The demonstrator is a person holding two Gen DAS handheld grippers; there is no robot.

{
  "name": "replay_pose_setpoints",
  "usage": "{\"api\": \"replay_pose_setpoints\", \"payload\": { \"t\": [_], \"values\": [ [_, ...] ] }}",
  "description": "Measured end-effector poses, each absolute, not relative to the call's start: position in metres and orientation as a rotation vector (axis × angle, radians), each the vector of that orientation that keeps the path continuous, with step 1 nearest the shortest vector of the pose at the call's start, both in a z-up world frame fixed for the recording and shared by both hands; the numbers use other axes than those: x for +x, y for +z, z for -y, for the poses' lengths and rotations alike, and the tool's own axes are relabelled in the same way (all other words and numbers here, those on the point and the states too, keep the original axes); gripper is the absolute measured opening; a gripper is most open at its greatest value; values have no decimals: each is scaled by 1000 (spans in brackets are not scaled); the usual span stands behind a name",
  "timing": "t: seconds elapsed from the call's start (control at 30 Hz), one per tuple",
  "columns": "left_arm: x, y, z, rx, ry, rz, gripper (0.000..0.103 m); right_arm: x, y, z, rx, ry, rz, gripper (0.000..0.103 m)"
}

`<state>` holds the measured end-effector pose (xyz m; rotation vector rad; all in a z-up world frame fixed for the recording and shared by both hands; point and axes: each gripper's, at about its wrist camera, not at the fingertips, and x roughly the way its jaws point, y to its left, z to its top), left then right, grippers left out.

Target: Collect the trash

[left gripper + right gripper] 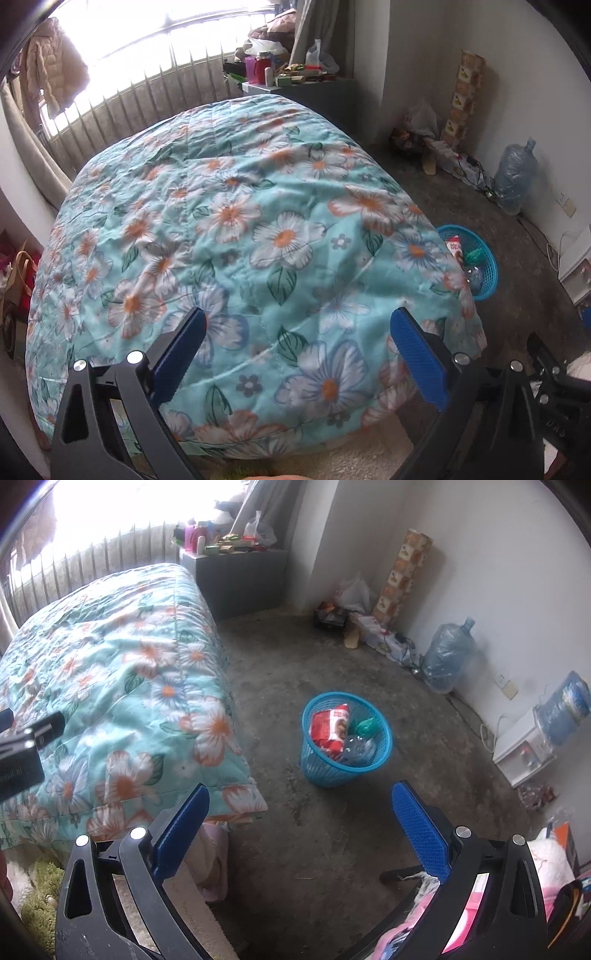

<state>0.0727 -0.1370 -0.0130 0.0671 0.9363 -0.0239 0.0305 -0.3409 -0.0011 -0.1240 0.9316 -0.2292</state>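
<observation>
— Judging by where everything lay, how would you have handled that moment?

— Both tools were empty. The left gripper [297,354] hung over the flowered quilt [236,229] with its blue fingers [419,360] spread wide and nothing between them. The right gripper [301,834] was the same, spread apart over the bare concrete floor [332,849].

— And the trash?

— Already in the blue mesh basket [384,734], which stood on the floor just beside the corner of the bed. In the right view I could make out a red snack wrapper [328,727], something green and crumpled [365,726] and a clear plastic bottle [360,751] inside it. No loose litter showed on the quilt or on the open floor.

— So the collecting looked nearly done?

— That was my reading. The sensible thing would have been a slow sweep of both cameras across the bed top and along the wall, where the bags [354,590] and a large water jug [448,653] sat, before calling it finished.

— Any caution?

— The basket looked light and leaned a little, so any further drop should have come from directly above its rim, not from the side. The bottle sat high in the pile and might have rolled out.
</observation>
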Motion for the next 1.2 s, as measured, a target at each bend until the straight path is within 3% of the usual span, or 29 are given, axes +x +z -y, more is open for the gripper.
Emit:
{"api": "replay_pose_setpoints", "payload": {
  "t": [1.2],
  "values": [
    [71,-25,136,82,-20,-991,97,27,3,355,-118,-254,-912,95]
  ]
}}
